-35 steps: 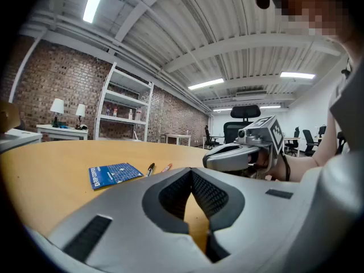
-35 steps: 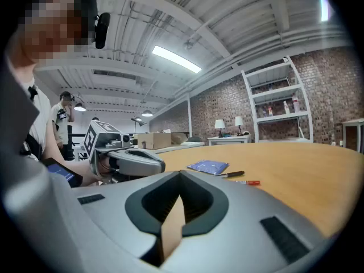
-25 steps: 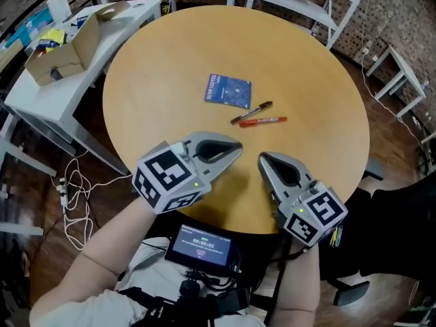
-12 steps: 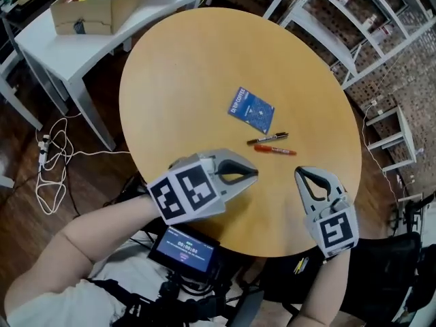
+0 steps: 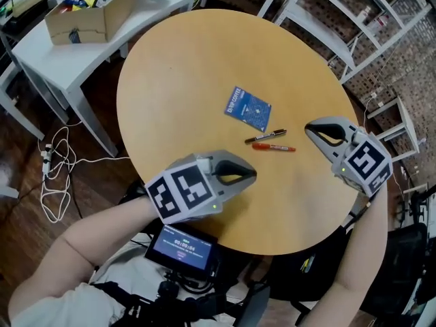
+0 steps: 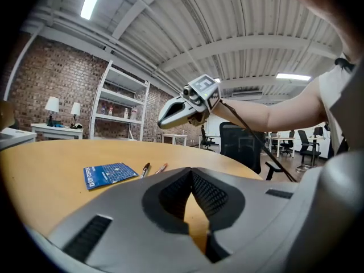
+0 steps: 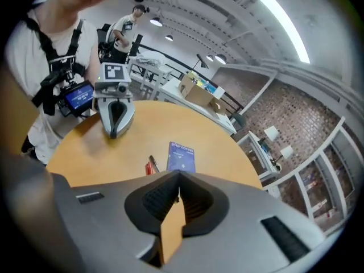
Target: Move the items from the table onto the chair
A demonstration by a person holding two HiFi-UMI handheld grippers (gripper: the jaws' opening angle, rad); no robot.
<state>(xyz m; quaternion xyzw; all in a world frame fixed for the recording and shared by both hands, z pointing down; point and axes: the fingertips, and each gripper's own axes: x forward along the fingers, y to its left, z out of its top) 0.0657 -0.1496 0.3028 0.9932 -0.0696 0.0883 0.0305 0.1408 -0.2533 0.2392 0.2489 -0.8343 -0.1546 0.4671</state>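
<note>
On the round wooden table (image 5: 177,67) lie a blue packet (image 5: 247,108), a black marker (image 5: 266,136) and a red marker (image 5: 274,147), close together. My right gripper (image 5: 308,129) hovers just right of the markers, shut and holding nothing. Its own view looks down on the packet (image 7: 182,155) and the red marker (image 7: 151,166). My left gripper (image 5: 253,174) is low over the table's near part, shut and also holding nothing. The left gripper view shows the packet (image 6: 110,174), both markers (image 6: 145,169) and the right gripper (image 6: 161,120) above them. A black chair (image 5: 402,264) stands at the lower right.
A white side table (image 5: 41,46) with an open cardboard box (image 5: 95,12) stands at the upper left. White shelving (image 5: 327,12) lines the upper right. Cables (image 5: 51,182) lie on the floor to the left. A small screen (image 5: 180,242) hangs at the person's chest.
My right gripper has risen from the table's near edge, rolled over and swung away to the right of the markers. The left gripper has stayed where it was.
</note>
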